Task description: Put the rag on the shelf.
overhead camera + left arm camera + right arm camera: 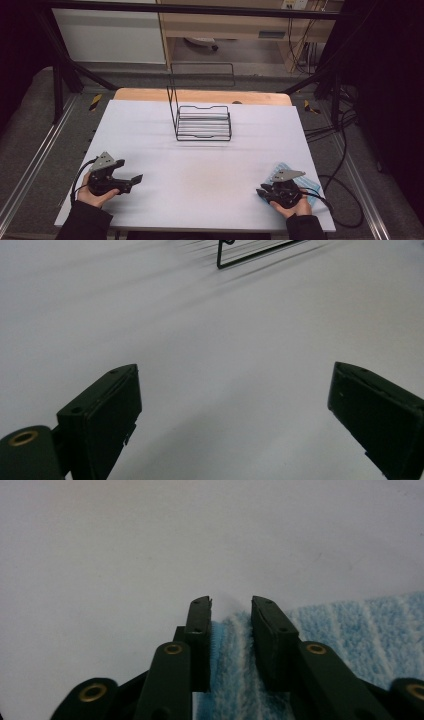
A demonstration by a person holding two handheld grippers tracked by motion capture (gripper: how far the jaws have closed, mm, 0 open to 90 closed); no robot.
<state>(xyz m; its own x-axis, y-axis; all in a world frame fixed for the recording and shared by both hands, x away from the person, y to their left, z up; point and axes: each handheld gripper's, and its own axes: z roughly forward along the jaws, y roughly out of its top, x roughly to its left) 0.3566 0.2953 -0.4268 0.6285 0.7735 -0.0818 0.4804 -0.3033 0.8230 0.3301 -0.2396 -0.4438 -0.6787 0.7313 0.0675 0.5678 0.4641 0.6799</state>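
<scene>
I work at a table (200,175) covered by a pale sheet, with a strip of bare wood showing along its far edge. A black wire rack (202,122) stands on the sheet at the far middle. Well apart from the rack, at the near right corner, a blue-and-white striped cloth (350,630) lies flat on the sheet.

No legible text, brand, number or sign found. A small pale blue label (272,34) on the light wooden shelf unit (225,25) behind the table is too blurred to read. Yellow-and-black hazard-striped tape (95,101) marks the floor rail, without wording.
</scene>
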